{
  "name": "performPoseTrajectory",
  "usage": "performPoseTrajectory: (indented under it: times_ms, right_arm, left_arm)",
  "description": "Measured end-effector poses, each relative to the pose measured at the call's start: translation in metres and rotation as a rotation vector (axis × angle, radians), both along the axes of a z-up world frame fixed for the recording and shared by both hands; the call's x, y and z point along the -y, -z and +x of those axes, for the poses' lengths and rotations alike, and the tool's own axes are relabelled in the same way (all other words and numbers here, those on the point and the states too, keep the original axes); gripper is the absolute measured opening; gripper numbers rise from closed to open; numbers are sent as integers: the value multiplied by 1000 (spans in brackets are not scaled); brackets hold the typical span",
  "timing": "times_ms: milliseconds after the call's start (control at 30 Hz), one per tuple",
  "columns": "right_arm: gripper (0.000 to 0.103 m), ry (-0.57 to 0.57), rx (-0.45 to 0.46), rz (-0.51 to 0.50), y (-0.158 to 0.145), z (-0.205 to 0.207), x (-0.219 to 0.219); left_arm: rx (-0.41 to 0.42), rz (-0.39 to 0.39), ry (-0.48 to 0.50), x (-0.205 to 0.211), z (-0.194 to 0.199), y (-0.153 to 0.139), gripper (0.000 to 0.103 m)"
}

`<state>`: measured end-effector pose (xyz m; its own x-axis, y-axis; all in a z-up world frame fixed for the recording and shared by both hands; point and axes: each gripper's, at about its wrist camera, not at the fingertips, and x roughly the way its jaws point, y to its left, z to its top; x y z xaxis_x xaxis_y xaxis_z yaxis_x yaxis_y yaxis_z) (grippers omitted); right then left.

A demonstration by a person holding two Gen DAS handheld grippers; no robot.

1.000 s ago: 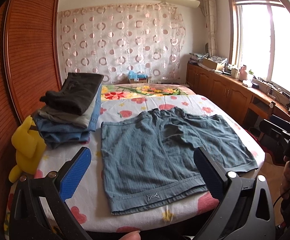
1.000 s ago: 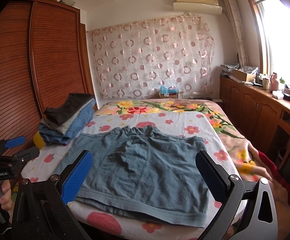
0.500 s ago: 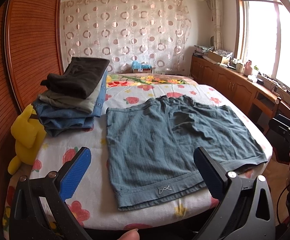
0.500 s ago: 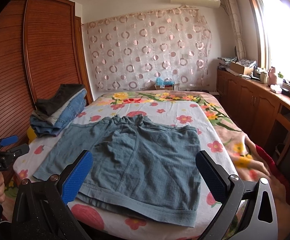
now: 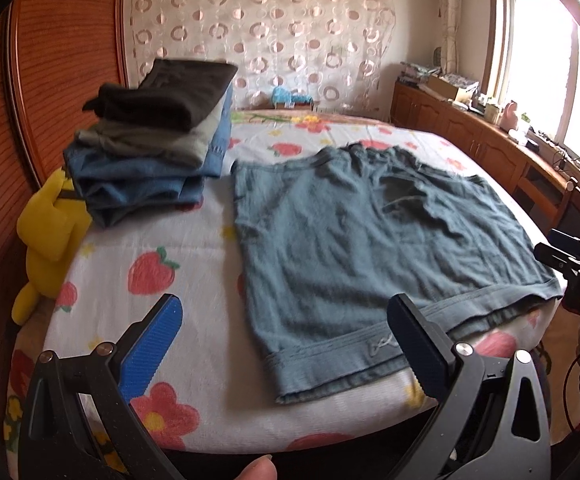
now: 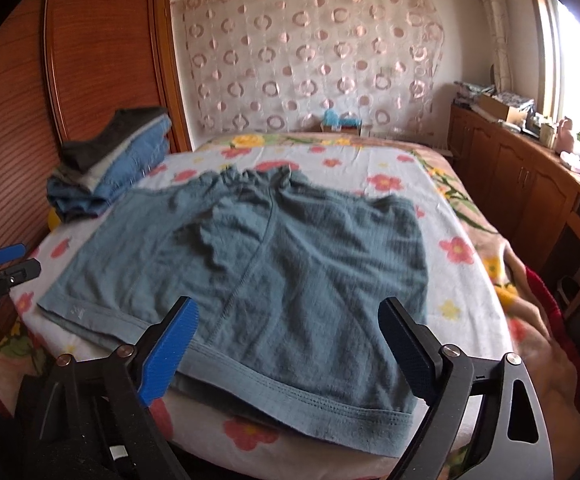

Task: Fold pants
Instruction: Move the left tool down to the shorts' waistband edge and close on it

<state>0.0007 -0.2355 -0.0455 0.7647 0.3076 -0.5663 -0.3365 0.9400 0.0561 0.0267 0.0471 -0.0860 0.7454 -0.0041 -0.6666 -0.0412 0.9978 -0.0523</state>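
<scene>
At the left edge of the right wrist view, white letters "obot.AI" are read on the left gripper (image 6: 4,264); its first letters are cut off.

At the right edge of the left wrist view, faint letters "DAS" are made out on the right gripper (image 5: 570,256).

Both tools now sit closer to the bed (image 5: 194,248) than a second ago, and lower over its near edge. In the left wrist view the left tool (image 5: 286,344) has advanced, so the blue-grey shorts (image 5: 370,248) and the stack of folded clothes (image 5: 150,140) loom larger. The right tool (image 6: 286,344) has likewise come forward, its fingertips now overlapping the shorts' (image 6: 290,256) near hem, and its fingers stand slightly less far apart.
</scene>
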Motion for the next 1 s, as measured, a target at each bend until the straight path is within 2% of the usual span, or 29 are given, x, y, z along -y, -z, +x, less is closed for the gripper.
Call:
performPoseTrajectory:
  times_ms: [167, 267, 467, 567, 733, 867, 1000]
  right_arm:
    - [80, -16, -73, -29, 15, 9, 1]
    - [80, -15, -93, -48, 18, 7, 3]
    - [80, -19, -53, -104, 11, -10, 3]
    - [80, -17, -50, -90, 13, -13, 7]
    - [80, -5, -37, -88, 17, -14, 6]
    - [80, -7, -38, -91, 17, -12, 5]
    - [80, -7, -34, -92, 18, -11, 5]
  left_arm:
    - [-37, -4, 11, -3, -1, 14, 102]
    - [-51, -16, 22, -6, -3, 19, 102]
    - [-74, -44, 25, -18, -9, 26, 97]
    - [-78, -96, 54, -23, -17, 28, 92]
    - [-90, -112, 65, -24, -20, 28, 56]
    - [-88, -123, 91, -19, -22, 27, 46]
    - [-95, -120, 114, -15, -25, 30, 28]
